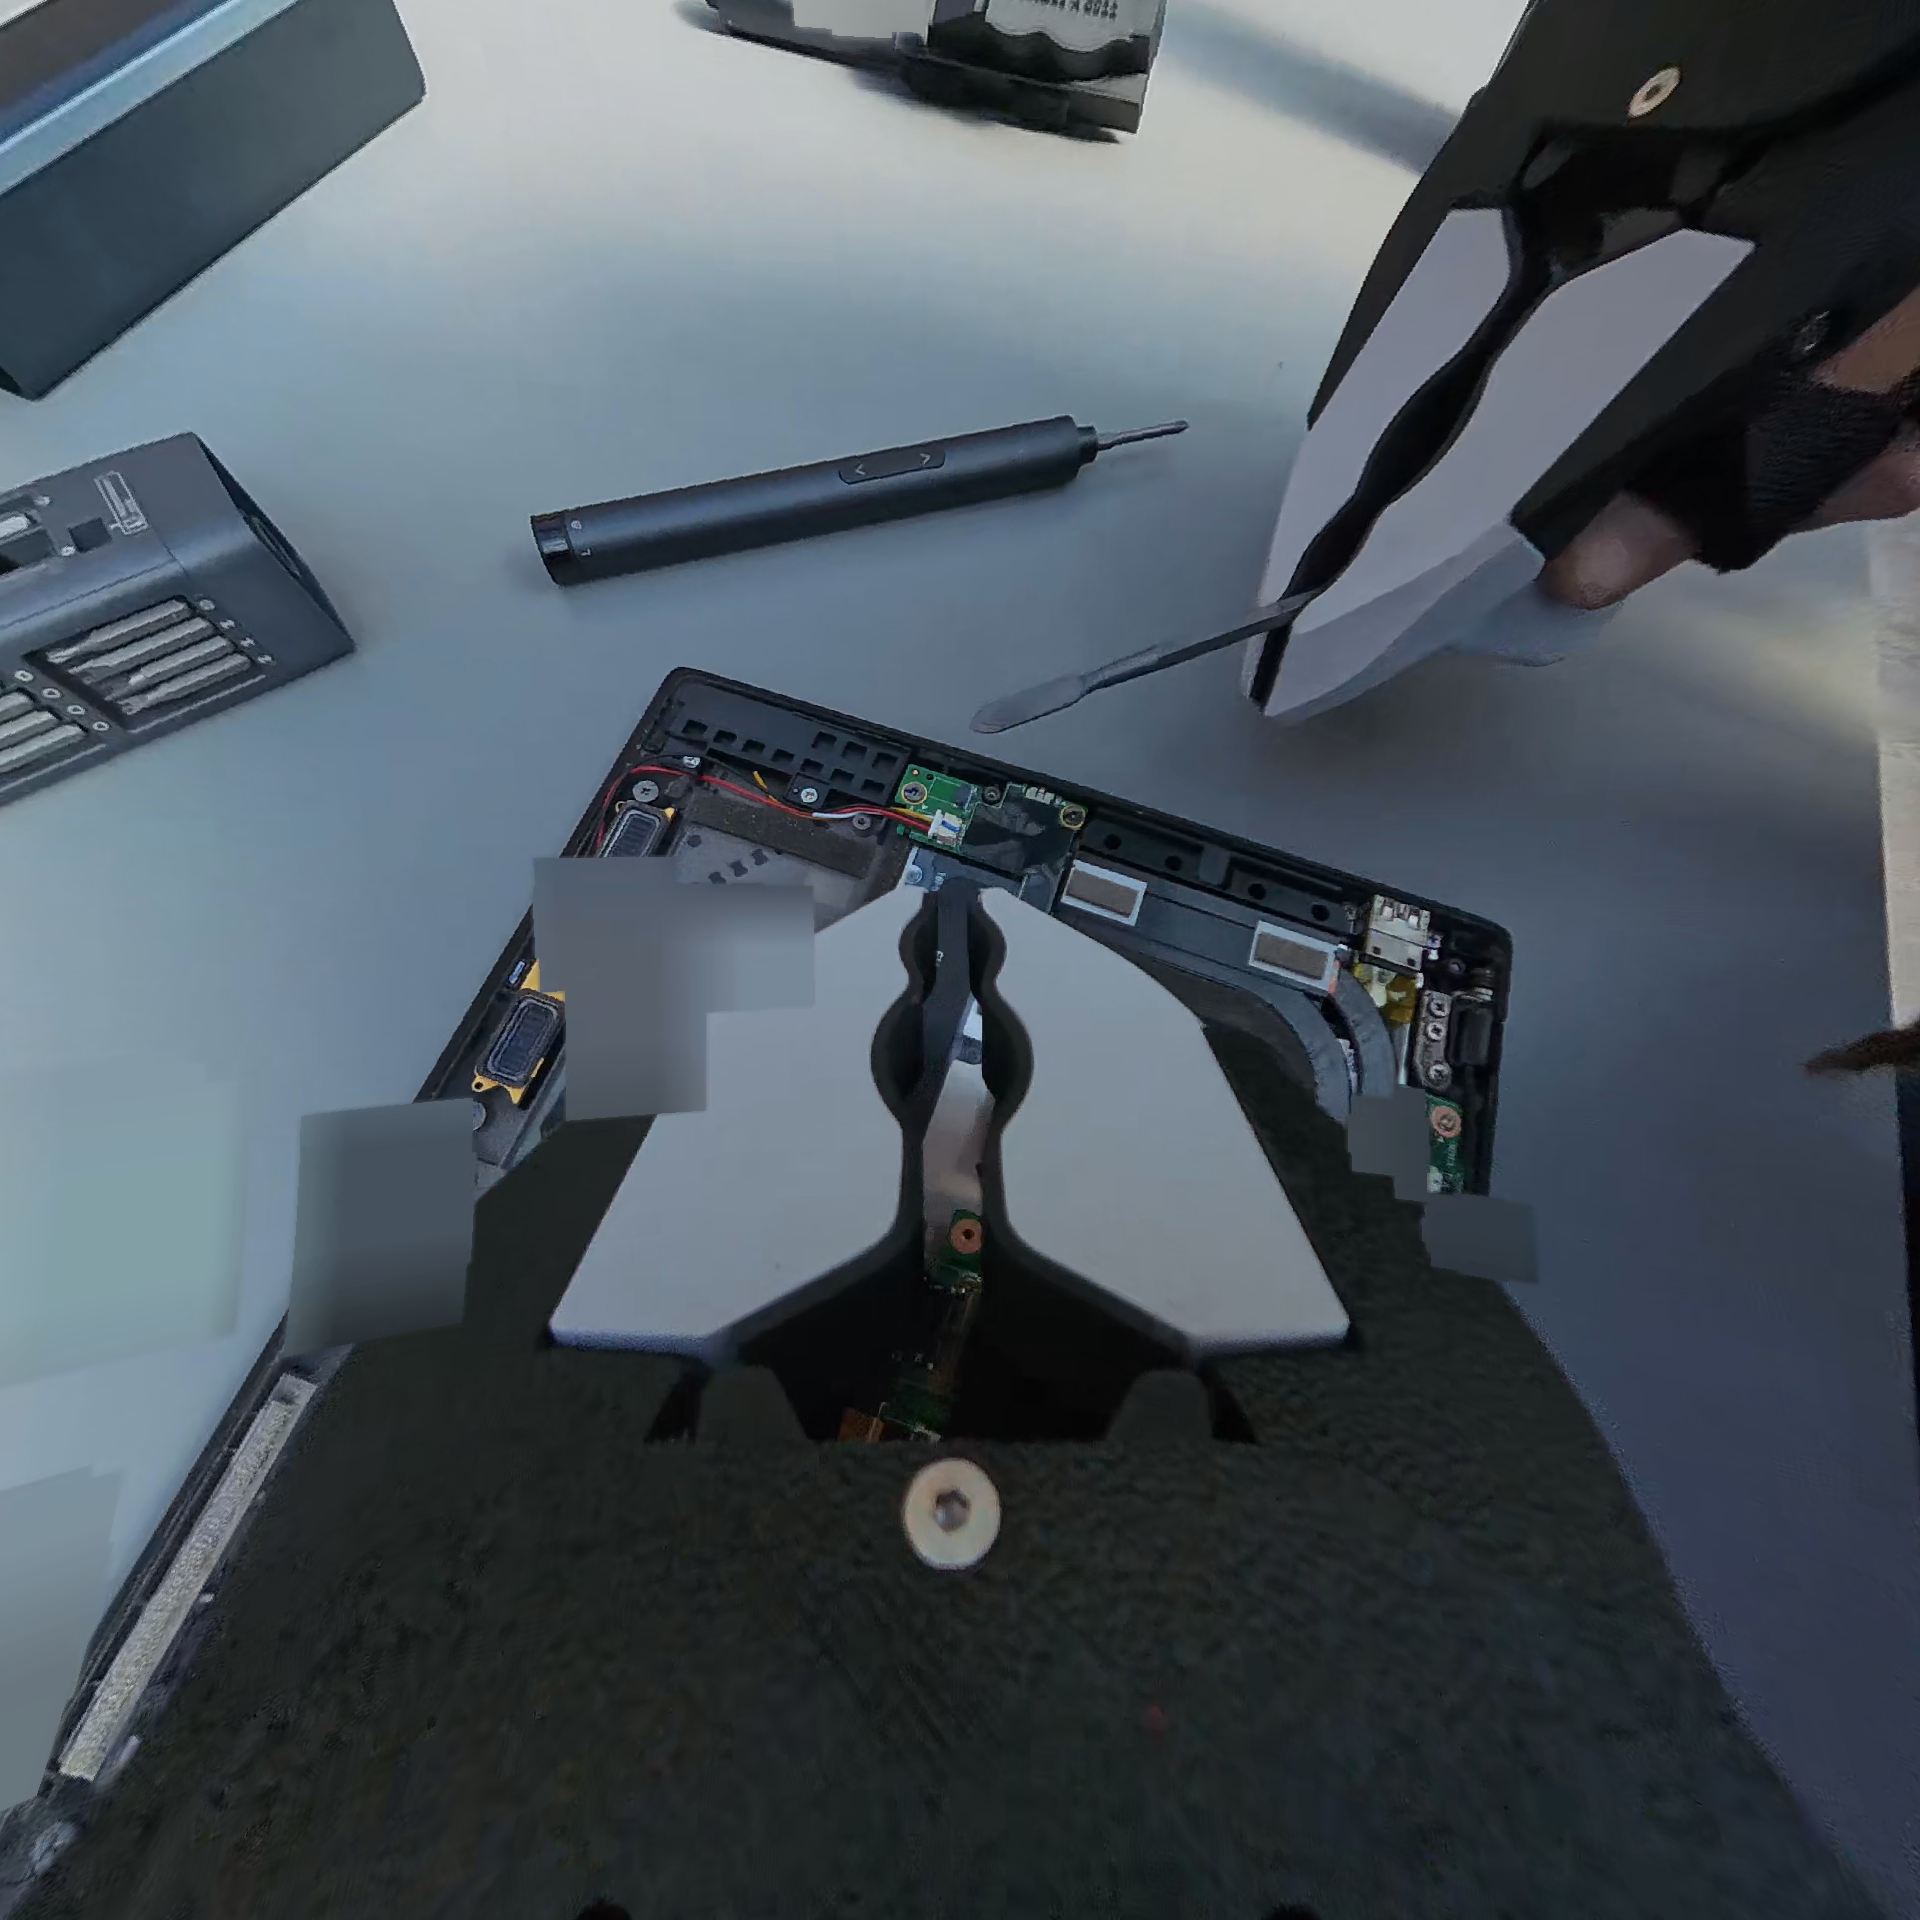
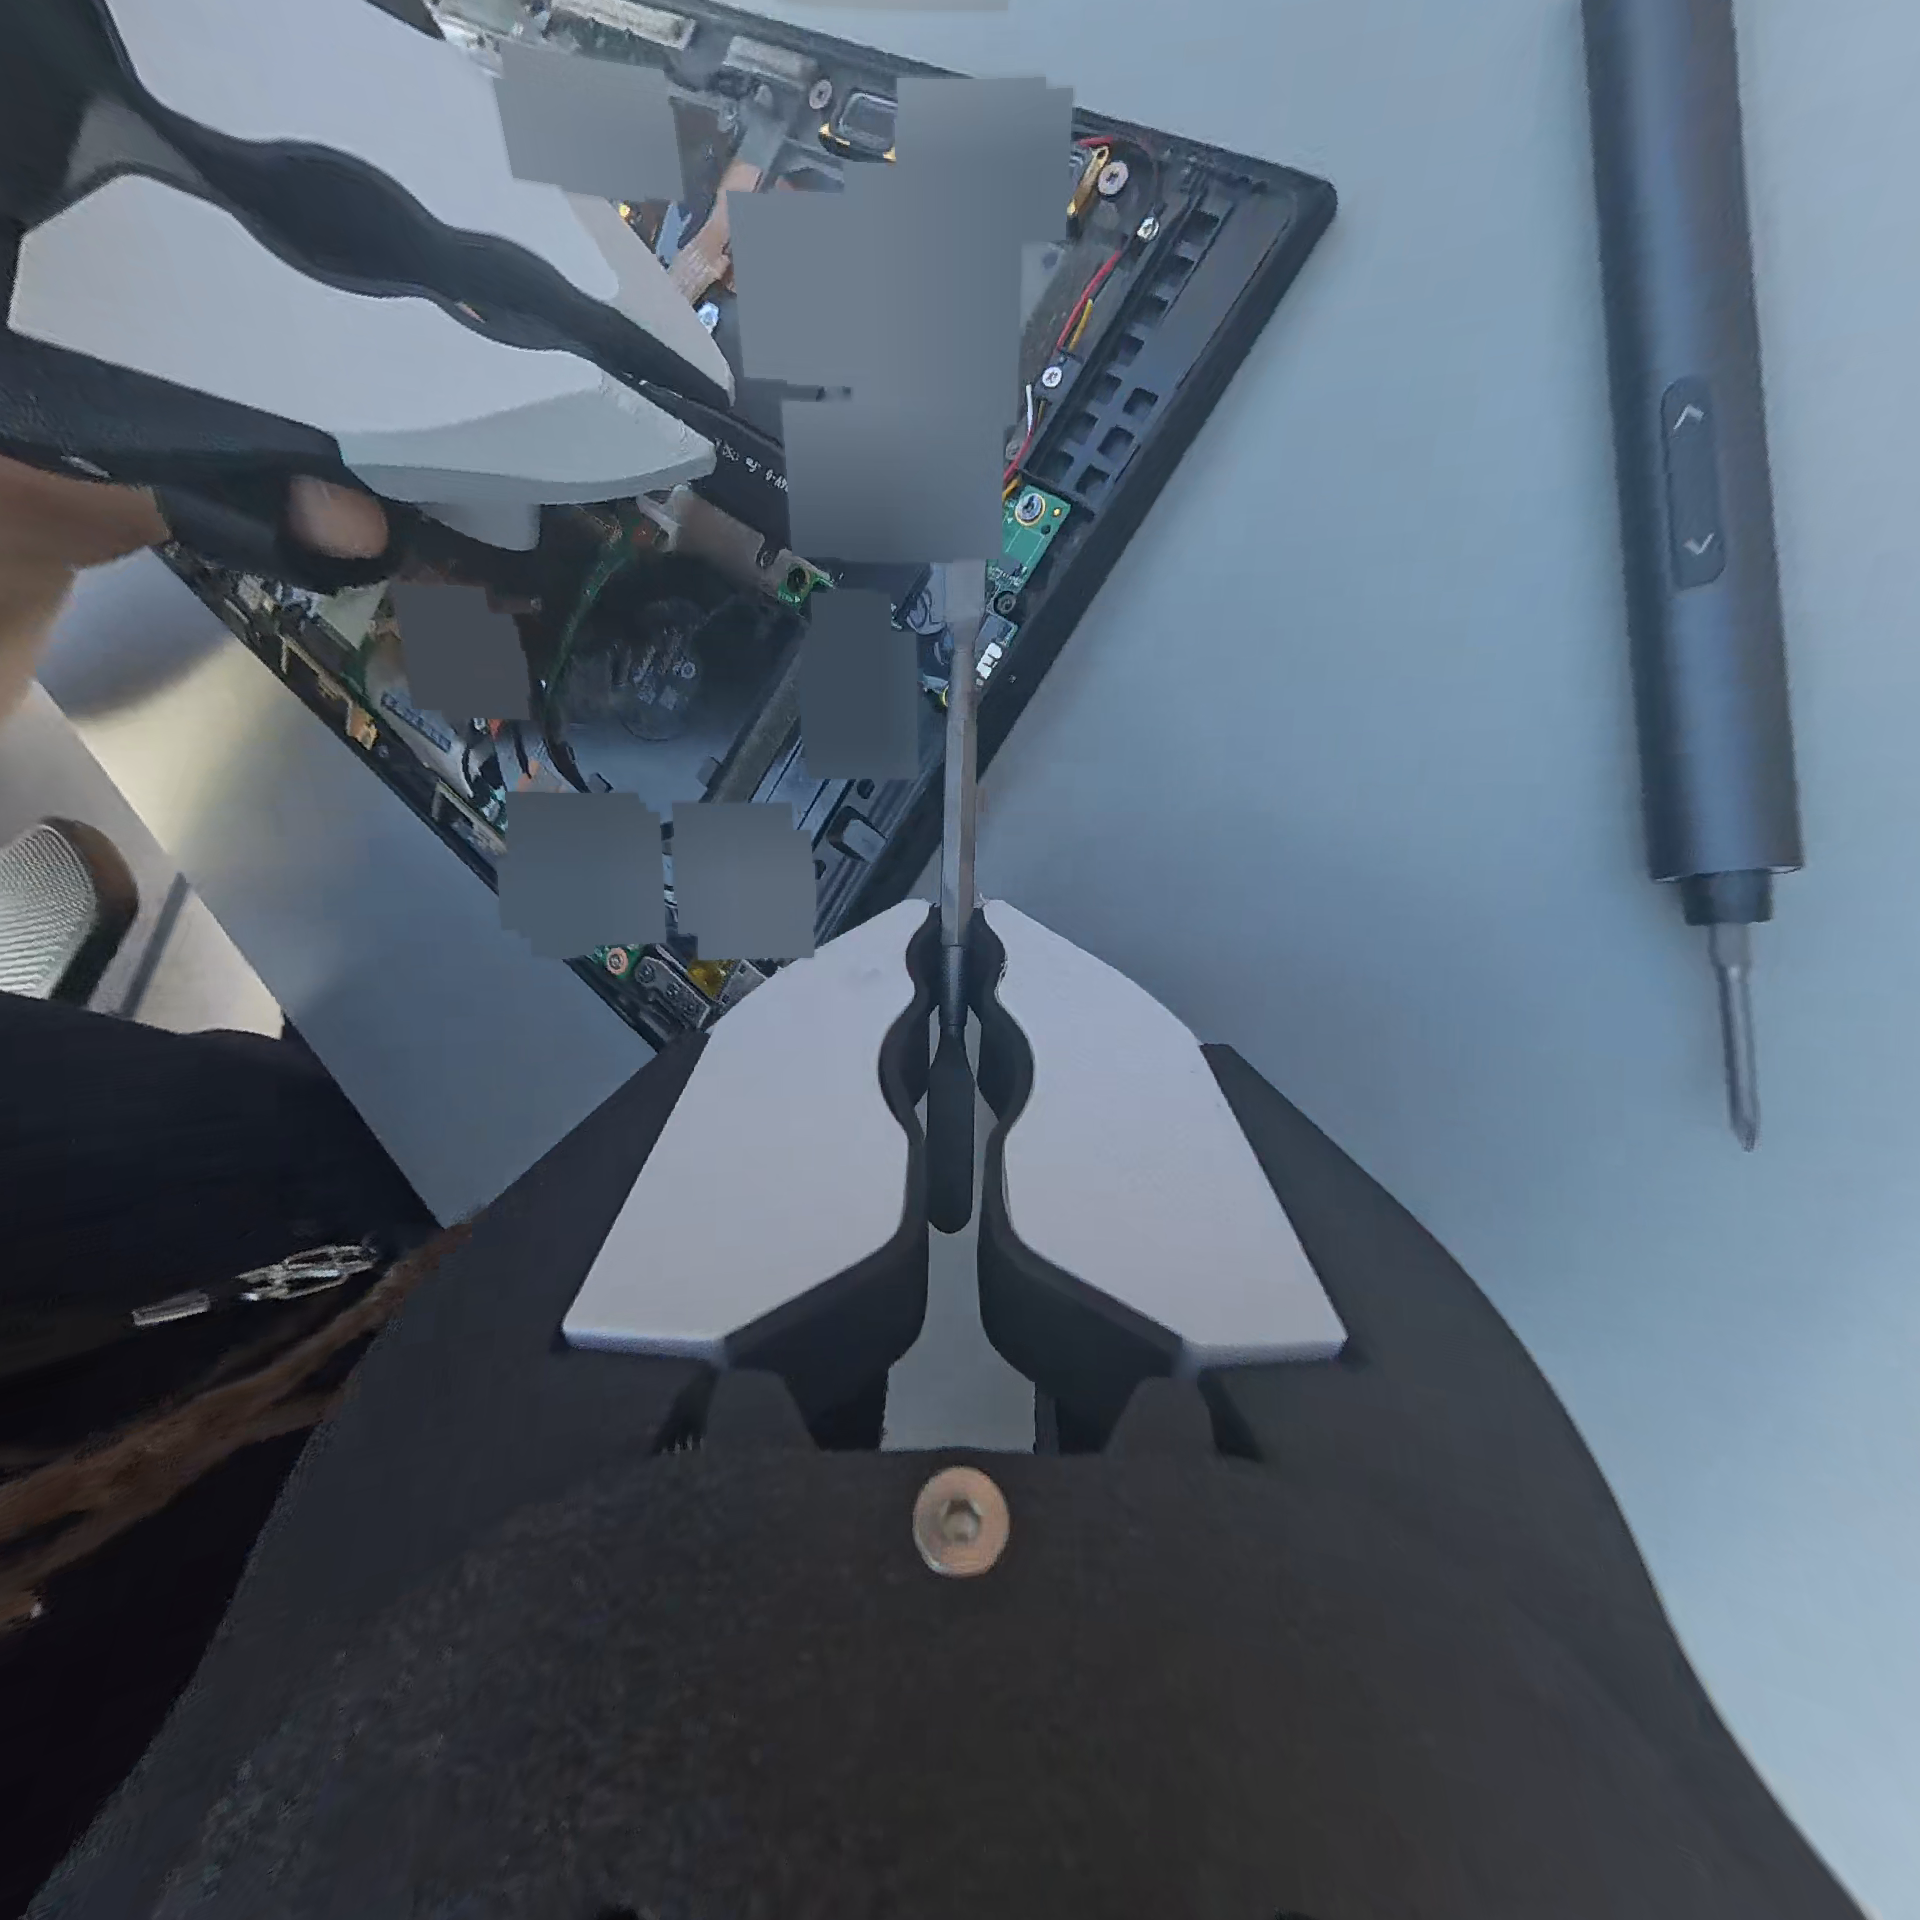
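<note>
An opened black laptop chassis [image 1: 1205,831] lies on the grey table with its boards and wires bare; it also shows in the right wrist view [image 2: 1283,260]. My left gripper [image 1: 951,902] is over the chassis, shut on a black flat ribbon cable [image 1: 940,987] that runs from the board by the far edge. The right wrist view shows the same gripper [image 2: 717,421] with the cable [image 2: 753,462] at its tips. My right gripper [image 2: 958,914] is shut on a metal spudger [image 2: 961,748] with a black handle. Its blade tip hovers at the chassis's far edge [image 1: 1122,665].
A dark electric screwdriver [image 1: 810,499] lies on the table beyond the chassis, to the right in the right wrist view [image 2: 1683,468]. An open bit case [image 1: 135,644] and a dark box [image 1: 156,177] sit at the left. Another dark box [image 1: 1018,62] is at the back. The tips of one gripper are about 10 cm away from the tips of the other.
</note>
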A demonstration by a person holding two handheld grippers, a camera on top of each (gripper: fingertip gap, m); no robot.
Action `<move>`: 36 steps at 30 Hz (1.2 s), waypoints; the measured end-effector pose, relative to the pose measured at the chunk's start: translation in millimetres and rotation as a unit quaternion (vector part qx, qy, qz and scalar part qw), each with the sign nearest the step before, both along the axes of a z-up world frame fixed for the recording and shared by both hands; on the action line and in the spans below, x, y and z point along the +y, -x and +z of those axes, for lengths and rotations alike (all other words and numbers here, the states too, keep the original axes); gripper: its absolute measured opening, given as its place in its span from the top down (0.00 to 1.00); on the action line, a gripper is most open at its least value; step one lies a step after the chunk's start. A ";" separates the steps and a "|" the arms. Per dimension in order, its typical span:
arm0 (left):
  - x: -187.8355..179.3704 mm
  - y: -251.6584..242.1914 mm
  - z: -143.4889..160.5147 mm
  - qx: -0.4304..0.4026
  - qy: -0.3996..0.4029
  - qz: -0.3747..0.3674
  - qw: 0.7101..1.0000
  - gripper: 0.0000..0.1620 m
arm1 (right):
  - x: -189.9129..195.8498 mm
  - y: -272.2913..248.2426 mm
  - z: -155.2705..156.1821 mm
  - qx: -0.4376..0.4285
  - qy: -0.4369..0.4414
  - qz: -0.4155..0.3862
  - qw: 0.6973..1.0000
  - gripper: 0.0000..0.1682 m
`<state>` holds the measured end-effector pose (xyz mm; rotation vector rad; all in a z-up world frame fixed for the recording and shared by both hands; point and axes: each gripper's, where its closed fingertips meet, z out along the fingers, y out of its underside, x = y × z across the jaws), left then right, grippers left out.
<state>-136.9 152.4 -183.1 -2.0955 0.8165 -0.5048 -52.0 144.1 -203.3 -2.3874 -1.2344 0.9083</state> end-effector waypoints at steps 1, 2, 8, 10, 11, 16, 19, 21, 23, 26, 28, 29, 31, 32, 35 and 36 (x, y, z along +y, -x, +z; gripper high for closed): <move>0.8 1.0 1.1 0.006 -0.016 -0.001 1.000 0.97 | -3.2 1.5 -1.6 0.003 0.015 -0.011 1.000 0.98; 1.2 1.6 1.8 0.013 -0.029 -0.008 0.999 0.97 | -6.1 1.9 -3.6 0.000 0.023 -0.015 1.000 0.98; 0.8 -17.3 6.6 0.017 -0.067 -0.118 0.991 0.99 | -15.1 13.3 -2.3 -0.013 0.027 -0.008 1.000 0.98; 0.4 -27.5 9.0 0.020 -0.086 -0.173 0.981 1.00 | -15.2 16.6 0.2 -0.012 0.029 -0.005 1.000 0.98; 1.6 -29.4 7.2 0.031 -0.095 -0.196 0.975 1.00 | -15.6 17.1 1.6 -0.012 0.030 -0.002 0.999 0.98; 5.4 -27.0 9.2 0.073 -0.165 -0.271 0.945 1.00 | -16.7 16.0 12.3 0.003 0.049 -0.006 0.999 0.98; 6.4 -23.7 9.5 0.108 -0.206 -0.290 0.928 0.91 | -17.8 16.5 17.3 0.011 0.056 -0.006 0.998 0.98; 3.3 -21.8 6.0 0.125 -0.210 -0.304 0.921 0.83 | -19.6 18.3 20.7 0.018 0.059 -0.003 0.998 0.98; 4.9 -18.7 0.8 0.145 -0.205 -0.299 0.921 0.66 | -21.9 19.9 21.9 0.024 0.065 -0.001 0.998 0.98; 6.3 -14.7 4.7 0.170 -0.245 -0.293 0.908 0.75 | -25.2 21.8 21.4 0.025 0.069 0.004 0.997 0.98; 4.8 -13.7 10.5 0.179 -0.272 -0.289 0.900 0.85 | -28.7 25.3 23.2 0.033 0.075 0.008 0.997 0.98; 3.7 -13.6 12.7 0.182 -0.281 -0.288 0.897 0.89 | -30.6 27.6 24.6 0.038 0.080 0.011 0.996 0.98; 1.5 -13.7 14.3 0.185 -0.287 -0.288 0.895 0.92 | -34.2 31.7 27.1 0.047 0.085 0.017 0.995 0.98; 0.4 -13.9 13.8 0.185 -0.285 -0.289 0.895 0.92 | -35.2 33.0 27.8 0.049 0.087 0.019 0.995 0.98; -3.3 -15.1 13.5 0.179 -0.282 -0.293 0.896 0.95 | -36.2 35.5 28.9 0.055 0.091 0.021 0.994 0.98; -3.5 -15.4 14.3 0.177 -0.283 -0.291 0.897 0.96 | -36.5 35.9 29.3 0.057 0.092 0.021 0.994 0.98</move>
